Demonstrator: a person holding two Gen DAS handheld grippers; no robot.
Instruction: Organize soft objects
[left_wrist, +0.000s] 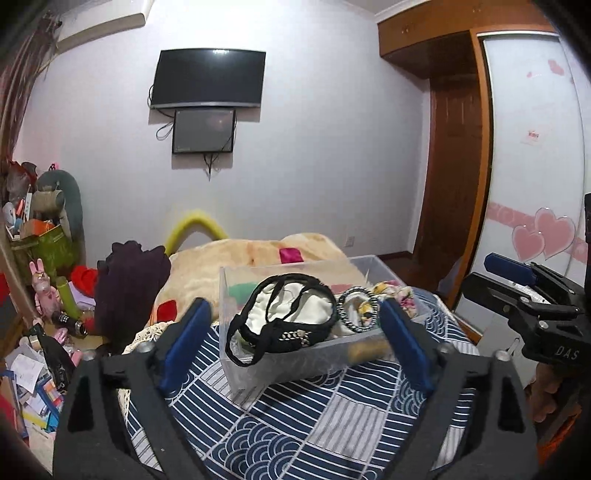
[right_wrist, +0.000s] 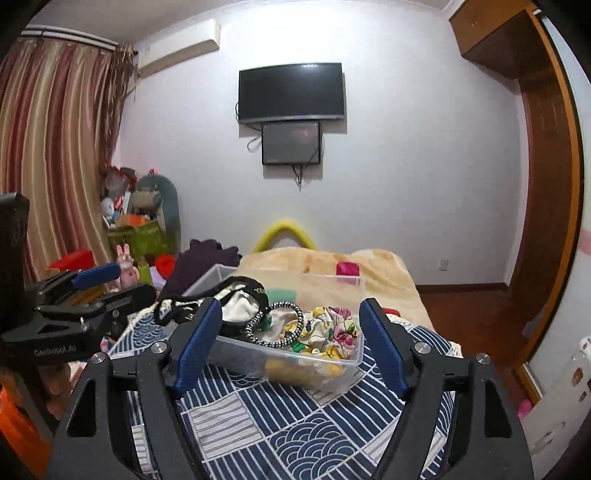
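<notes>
A clear plastic bin (left_wrist: 236, 373) (right_wrist: 343, 365) sits on the blue patterned bedspread (left_wrist: 295, 424) (right_wrist: 295, 428). A black and white cloth item (left_wrist: 288, 317) (right_wrist: 236, 306) drapes over its near left rim. A black-and-white braided hair tie (left_wrist: 358, 310) (right_wrist: 275, 328) and a floral scrunchie (left_wrist: 397, 293) (right_wrist: 334, 330) lie inside. My left gripper (left_wrist: 295, 347) is open and empty, just in front of the bin. My right gripper (right_wrist: 290, 343) is open and empty, also before the bin. Each gripper shows at the edge of the other's view (left_wrist: 517, 280) (right_wrist: 96, 284).
A beige blanket (left_wrist: 236, 262) (right_wrist: 310, 266) covers the far bed, with a dark purple garment (left_wrist: 129, 291) (right_wrist: 207, 258) on its left. Toys and boxes (left_wrist: 44, 295) (right_wrist: 140, 236) clutter the floor at left. A wardrobe (left_wrist: 532, 166) stands at right.
</notes>
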